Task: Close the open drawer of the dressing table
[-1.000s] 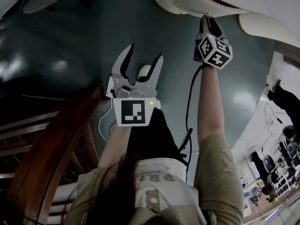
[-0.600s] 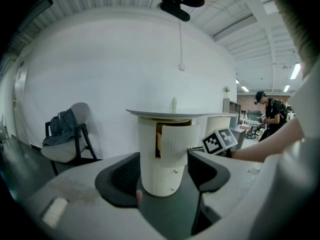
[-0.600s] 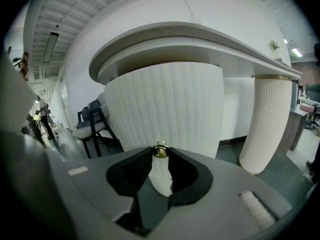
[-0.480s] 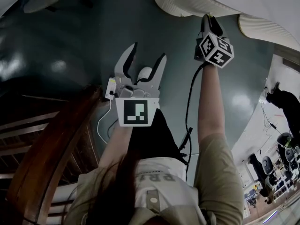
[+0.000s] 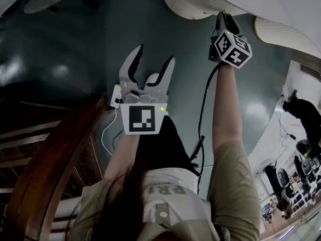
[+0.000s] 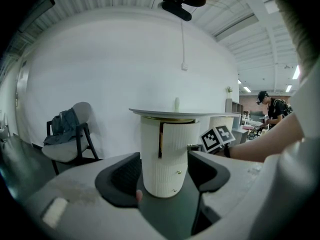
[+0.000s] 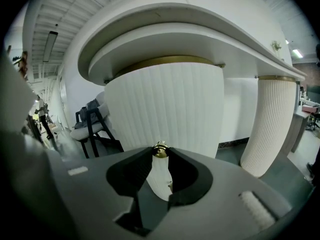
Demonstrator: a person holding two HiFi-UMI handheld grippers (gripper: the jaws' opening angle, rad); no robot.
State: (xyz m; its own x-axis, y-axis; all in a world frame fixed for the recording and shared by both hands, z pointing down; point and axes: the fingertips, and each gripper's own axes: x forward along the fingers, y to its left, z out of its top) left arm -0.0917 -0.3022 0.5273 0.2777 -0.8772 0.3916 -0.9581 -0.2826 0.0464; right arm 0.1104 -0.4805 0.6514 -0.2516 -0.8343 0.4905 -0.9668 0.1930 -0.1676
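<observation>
Two grippers (image 5: 155, 54) (image 7: 160, 153); one dressing table (image 7: 165, 109); one chair (image 6: 67, 139).

- Below you lies a dark, glossy floor (image 5: 75, 44).
- A white ribbed pedestal (image 6: 165, 154) stands on it.
- A ribbed leg (image 7: 267, 124) stands near that.
- A chair (image 6: 67, 139) stands well apart.

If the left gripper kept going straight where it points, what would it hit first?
Likely the white ribbed cabinet, framed between the open fingers of the left gripper, with nothing visible before it. The gripper tilts downward, so the floor might come first.
</observation>
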